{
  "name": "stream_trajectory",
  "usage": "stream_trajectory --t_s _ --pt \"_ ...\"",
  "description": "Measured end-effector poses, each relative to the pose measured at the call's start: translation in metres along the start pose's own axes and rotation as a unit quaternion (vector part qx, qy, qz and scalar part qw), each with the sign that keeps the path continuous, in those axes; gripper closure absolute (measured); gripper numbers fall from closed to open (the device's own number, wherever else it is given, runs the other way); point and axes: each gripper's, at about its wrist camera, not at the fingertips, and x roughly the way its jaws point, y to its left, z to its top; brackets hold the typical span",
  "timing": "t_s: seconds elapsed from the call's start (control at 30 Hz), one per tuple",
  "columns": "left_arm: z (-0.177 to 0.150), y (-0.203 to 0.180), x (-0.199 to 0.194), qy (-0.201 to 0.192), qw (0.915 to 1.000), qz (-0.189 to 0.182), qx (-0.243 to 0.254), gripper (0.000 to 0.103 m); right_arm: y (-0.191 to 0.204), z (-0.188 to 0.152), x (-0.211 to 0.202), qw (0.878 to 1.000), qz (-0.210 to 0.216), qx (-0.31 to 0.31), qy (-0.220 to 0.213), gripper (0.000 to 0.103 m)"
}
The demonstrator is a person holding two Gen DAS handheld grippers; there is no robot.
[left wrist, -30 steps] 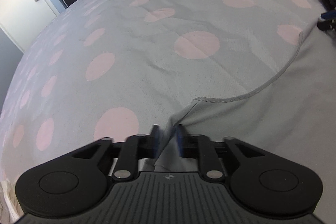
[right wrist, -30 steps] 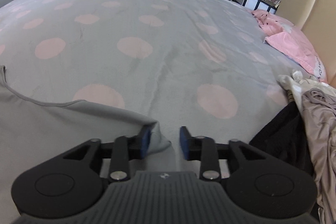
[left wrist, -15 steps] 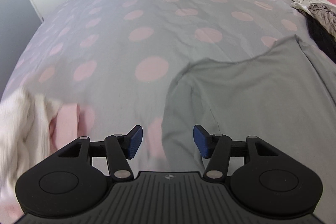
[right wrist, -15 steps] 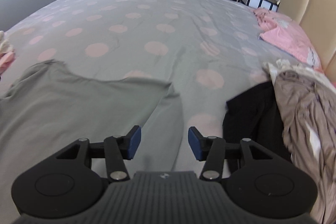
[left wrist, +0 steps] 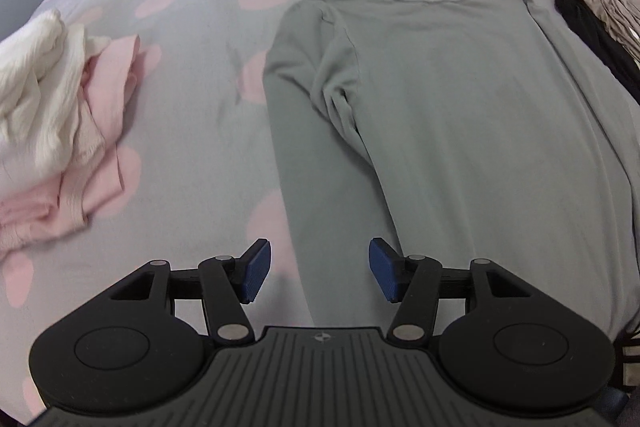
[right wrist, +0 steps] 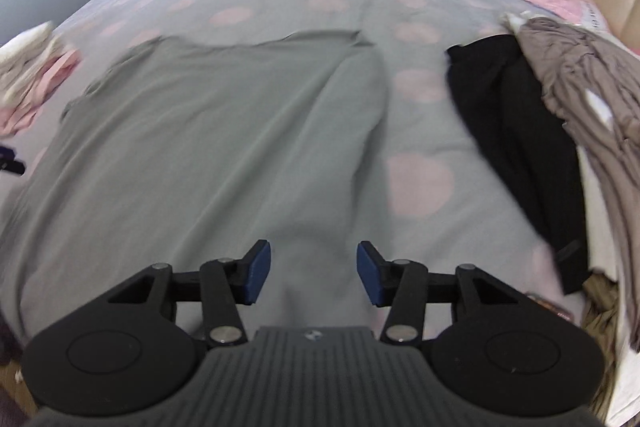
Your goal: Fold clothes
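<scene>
Item: grey long-sleeve top (left wrist: 460, 99), spread flat on spotted bed (left wrist: 192, 131). Left tool (left wrist: 316, 273), right tool (right wrist: 313, 273): both released, empty, jaws just widened. Risk: sleeve bunches; snagging black garment (right wrist: 516, 131) beside it.

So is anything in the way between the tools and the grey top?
Nothing visible. Both the left tool and the right tool hang open right over the grey top, with only air between their pads and the cloth.
</scene>
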Motion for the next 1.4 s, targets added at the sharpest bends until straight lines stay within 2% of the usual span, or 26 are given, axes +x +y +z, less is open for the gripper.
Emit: stream_trajectory --t_s 0.13,0.23,0.27,0.3,0.33,0.37,0.43,0.6,0.77,0.97,1.1,1.23,1.33,1.4 --pt "-0.015 -0.005 0.010 0.035 0.9993 -0.004 0.010 0.050 0.028 -0.021 0.009 0.998 0.029 -0.049 0.033 0.056" --pt "-0.023 -0.008 0.018 0.055 0.9983 -0.010 0.016 0.050 0.038 -0.031 0.022 0.995 0.012 -0.080 0.054 0.057" --pt "-0.025 -0.009 0.020 0.060 0.9980 -0.008 0.019 0.050 0.039 -0.033 0.025 0.995 0.003 -0.086 0.057 0.064" --pt "-0.027 -0.010 0.023 0.065 0.9976 -0.006 0.022 0.051 0.039 -0.035 0.028 0.994 -0.006 -0.091 0.059 0.080" --pt "-0.028 -0.011 0.025 0.069 0.9973 -0.005 0.024 0.050 0.036 -0.035 0.028 0.994 -0.011 -0.090 0.058 0.089" --pt "-0.029 -0.012 0.026 0.072 0.9970 -0.004 0.026 0.050 0.033 -0.034 0.027 0.995 -0.013 -0.085 0.058 0.094" --pt "-0.029 -0.012 0.029 0.075 0.9968 -0.005 0.026 0.050 0.026 -0.032 0.024 0.996 -0.013 -0.071 0.056 0.098" --pt "-0.026 -0.011 0.033 0.084 0.9962 -0.007 0.019 0.050 0.010 -0.022 0.003 0.998 -0.025 -0.034 0.048 0.100" --pt "-0.021 -0.016 0.037 0.093 0.9953 -0.002 0.026 0.049 -0.039 0.004 -0.028 0.997 -0.068 0.038 0.027 0.101" --pt "-0.016 -0.010 0.043 0.106 0.9943 -0.008 -0.002 0.044 -0.103 0.042 -0.054 0.986 -0.148 0.077 -0.004 0.101" --pt "-0.015 -0.007 0.045 0.110 0.9937 -0.012 -0.017 0.043 -0.149 0.067 -0.050 0.973 -0.196 0.119 -0.019 0.101" --pt "-0.015 -0.005 0.046 0.110 0.9934 -0.016 -0.027 0.042 -0.194 0.084 -0.044 0.954 -0.251 0.160 -0.041 0.101" --pt "-0.015 -0.004 0.047 0.109 0.9932 -0.020 -0.034 0.042 -0.226 0.090 -0.036 0.940 -0.270 0.201 -0.051 0.101" --pt "-0.015 -0.003 0.048 0.109 0.9931 -0.024 -0.037 0.042 -0.241 0.091 -0.028 0.936 -0.270 0.223 -0.046 0.101"
